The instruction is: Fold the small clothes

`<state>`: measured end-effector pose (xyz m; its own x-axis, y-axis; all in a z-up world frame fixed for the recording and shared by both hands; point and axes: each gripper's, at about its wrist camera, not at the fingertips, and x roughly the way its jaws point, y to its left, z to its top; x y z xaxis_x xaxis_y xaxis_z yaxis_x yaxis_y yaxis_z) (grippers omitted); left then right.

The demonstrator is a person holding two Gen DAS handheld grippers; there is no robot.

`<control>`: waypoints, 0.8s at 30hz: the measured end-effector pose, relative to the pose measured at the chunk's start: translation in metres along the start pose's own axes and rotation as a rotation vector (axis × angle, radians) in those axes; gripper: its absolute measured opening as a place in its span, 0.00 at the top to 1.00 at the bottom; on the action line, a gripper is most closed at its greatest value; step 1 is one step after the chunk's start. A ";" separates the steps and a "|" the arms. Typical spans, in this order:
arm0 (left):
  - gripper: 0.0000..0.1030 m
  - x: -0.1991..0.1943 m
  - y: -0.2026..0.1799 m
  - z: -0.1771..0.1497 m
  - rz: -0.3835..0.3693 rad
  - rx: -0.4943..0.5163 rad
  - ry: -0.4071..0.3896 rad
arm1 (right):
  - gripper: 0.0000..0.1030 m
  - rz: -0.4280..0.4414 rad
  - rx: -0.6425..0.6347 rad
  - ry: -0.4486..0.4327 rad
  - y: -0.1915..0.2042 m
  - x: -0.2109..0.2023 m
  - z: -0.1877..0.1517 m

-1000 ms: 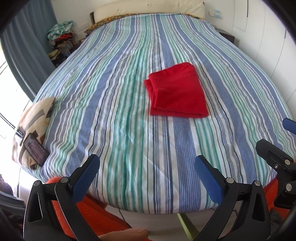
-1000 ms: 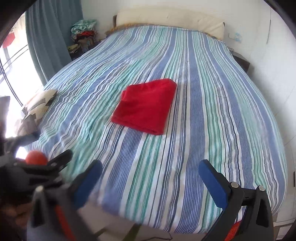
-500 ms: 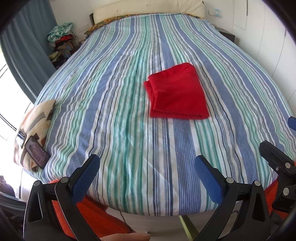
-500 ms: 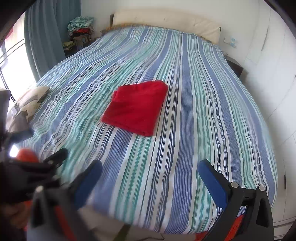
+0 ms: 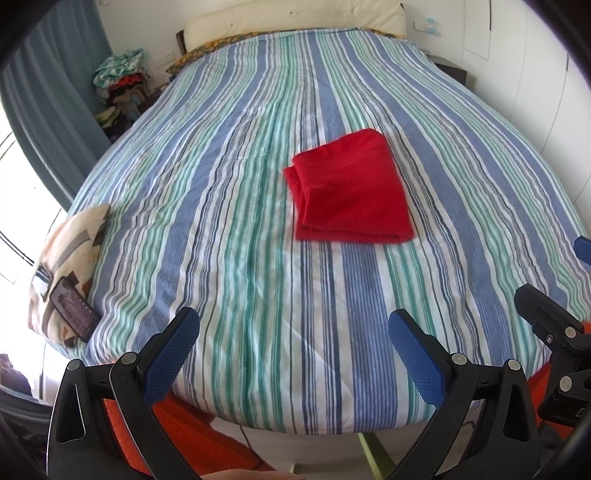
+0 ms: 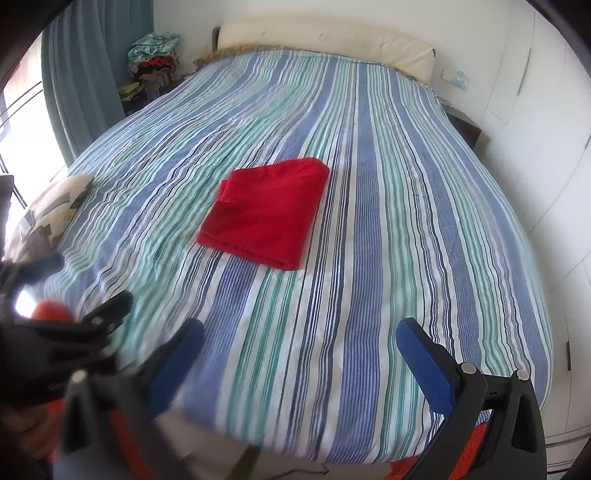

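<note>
Beyond L gripper (image 5: 293, 338): folded red cloth (image 5: 351, 192); untouched

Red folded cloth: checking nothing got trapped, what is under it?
The red folded cloth lies flat on the striped bedspread; anything beneath or inside its folds is hidden.

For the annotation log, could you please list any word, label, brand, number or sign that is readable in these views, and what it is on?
No text can be read in either view.
Phone lying on the patterned cushion: its screen shows marks too small and blurred to read.
Wall plate by the headboard: blue marks, not legible.
Red folded cloth, striped bedspread, left claw and right claw: no lettering visible.
</note>
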<state>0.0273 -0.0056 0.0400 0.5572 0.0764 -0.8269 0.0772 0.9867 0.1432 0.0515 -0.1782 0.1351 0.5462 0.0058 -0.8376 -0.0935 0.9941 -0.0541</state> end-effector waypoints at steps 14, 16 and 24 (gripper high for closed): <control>0.01 0.002 0.000 0.001 0.002 0.002 0.001 | 0.01 -0.001 0.002 0.001 -0.003 -0.001 0.000; 0.01 0.002 0.000 0.001 0.003 0.002 0.000 | 0.01 0.000 0.003 0.001 -0.003 -0.001 0.000; 0.01 -0.007 0.000 0.002 -0.024 -0.002 -0.025 | 0.01 0.004 0.012 -0.007 -0.003 -0.004 0.000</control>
<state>0.0248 -0.0068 0.0467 0.5756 0.0487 -0.8163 0.0897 0.9884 0.1222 0.0499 -0.1816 0.1390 0.5513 0.0104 -0.8342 -0.0858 0.9953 -0.0442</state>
